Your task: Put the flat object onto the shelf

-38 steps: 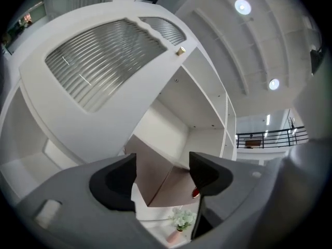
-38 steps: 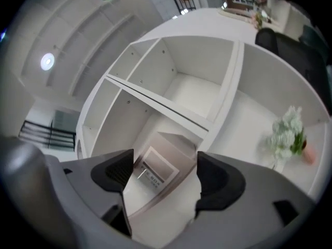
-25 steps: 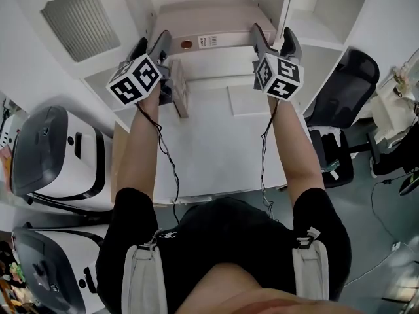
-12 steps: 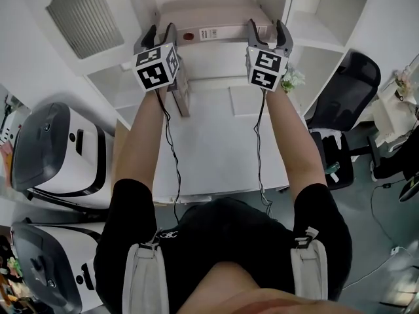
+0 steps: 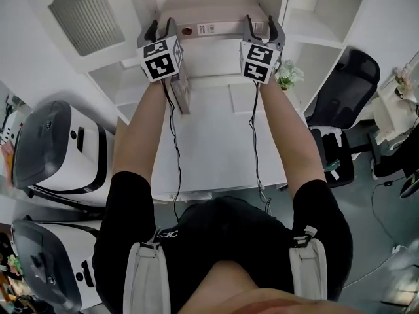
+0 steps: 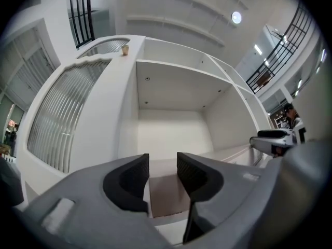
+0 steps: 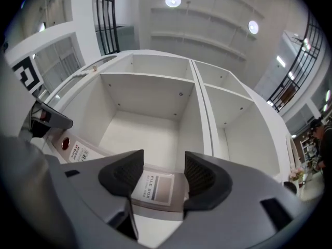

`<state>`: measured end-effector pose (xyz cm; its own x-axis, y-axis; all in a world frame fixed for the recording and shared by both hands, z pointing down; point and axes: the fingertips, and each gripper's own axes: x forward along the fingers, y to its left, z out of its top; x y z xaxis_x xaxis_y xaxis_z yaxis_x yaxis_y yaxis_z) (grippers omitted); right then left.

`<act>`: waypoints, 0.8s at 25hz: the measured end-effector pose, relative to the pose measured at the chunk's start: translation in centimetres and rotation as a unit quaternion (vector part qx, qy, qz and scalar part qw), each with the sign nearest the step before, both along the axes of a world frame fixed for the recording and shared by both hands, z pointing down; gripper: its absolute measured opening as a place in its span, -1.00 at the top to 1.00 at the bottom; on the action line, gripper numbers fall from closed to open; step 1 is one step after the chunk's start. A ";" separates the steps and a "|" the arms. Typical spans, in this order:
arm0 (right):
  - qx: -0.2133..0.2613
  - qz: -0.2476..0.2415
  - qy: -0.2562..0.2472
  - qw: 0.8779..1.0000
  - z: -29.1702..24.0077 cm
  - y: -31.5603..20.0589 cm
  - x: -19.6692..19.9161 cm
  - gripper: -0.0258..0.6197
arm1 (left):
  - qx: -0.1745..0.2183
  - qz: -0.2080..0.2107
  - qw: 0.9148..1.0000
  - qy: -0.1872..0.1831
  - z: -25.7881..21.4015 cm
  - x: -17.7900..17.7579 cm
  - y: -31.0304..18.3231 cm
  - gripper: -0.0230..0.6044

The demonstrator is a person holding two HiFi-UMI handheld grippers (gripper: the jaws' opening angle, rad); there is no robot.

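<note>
The left gripper is closing its two dark grey jaws around the left end of the flat beige file box, and the pads are standing a little apart from it, not yet pressing. The right gripper is also closing, with the labelled right end of the box lying between its jaws. The box is lying flat inside an open compartment of the white shelf unit, above the white desk.

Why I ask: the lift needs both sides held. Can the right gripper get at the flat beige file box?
Probably yes: the flat beige file box sits between the right gripper's closing jaws, and nothing stands in the way.
</note>
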<state>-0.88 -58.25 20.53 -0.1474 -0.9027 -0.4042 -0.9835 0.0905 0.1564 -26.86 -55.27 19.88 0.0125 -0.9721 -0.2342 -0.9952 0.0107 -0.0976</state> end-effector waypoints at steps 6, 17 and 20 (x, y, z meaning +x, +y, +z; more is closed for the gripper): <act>-0.014 -0.040 -0.021 0.999 -0.8 1.7 0.2 0.16 | 0.005 0.007 1.000 -0.028 -0.6 0.9 2.3 0.38; -0.012 -0.114 -0.043 0.992 0.2 8.9 -1.7 0.89 | -0.041 0.077 0.996 0.035 3.0 2.9 8.6 0.80; -0.025 -0.136 -0.049 0.989 2.0 10.7 -2.5 0.92 | -0.048 0.090 0.994 0.033 5.6 3.7 10.7 0.82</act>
